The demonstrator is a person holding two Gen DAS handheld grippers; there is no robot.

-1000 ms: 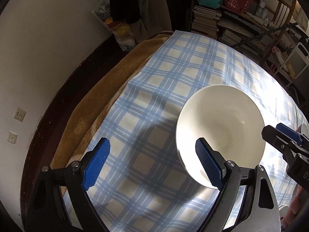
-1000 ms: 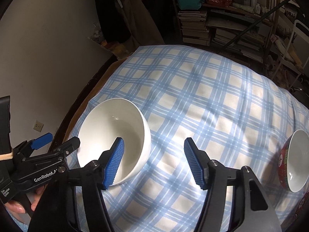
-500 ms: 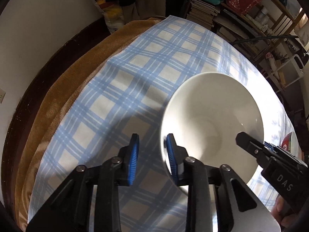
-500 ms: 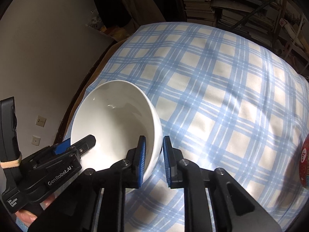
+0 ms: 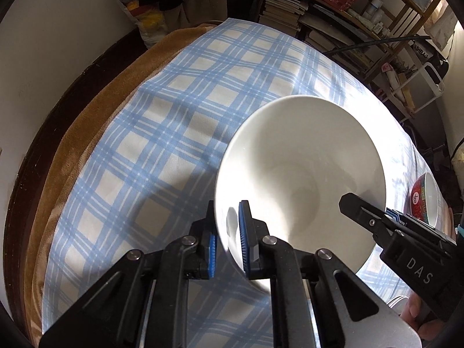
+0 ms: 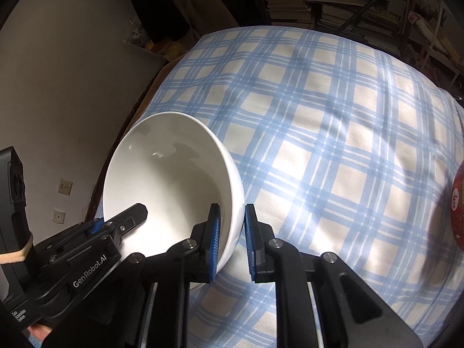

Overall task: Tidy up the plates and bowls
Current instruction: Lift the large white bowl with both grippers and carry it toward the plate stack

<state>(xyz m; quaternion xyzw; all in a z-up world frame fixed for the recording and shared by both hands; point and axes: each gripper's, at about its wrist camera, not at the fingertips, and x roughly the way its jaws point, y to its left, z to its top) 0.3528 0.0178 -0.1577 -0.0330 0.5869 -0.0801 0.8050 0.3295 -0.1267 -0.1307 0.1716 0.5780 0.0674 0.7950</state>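
A large white bowl is held between both grippers above the blue checked tablecloth. My left gripper is shut on the bowl's left rim, one pad inside and one outside. My right gripper is shut on the right rim of the same bowl. Each gripper shows in the other's view: the right one at the bowl's far rim, the left one likewise. A red patterned bowl sits on the cloth to the right, also at the right wrist view's edge.
A brown blanket edges the cloth on the left, beside a white wall. Bookshelves and a white cart stand behind the table. Something white shows at the lower right under the right gripper.
Both grippers went from open beside the bowl to shut on opposite rims. The bowl has lifted off the cloth and looks closer and more tilted in both views.
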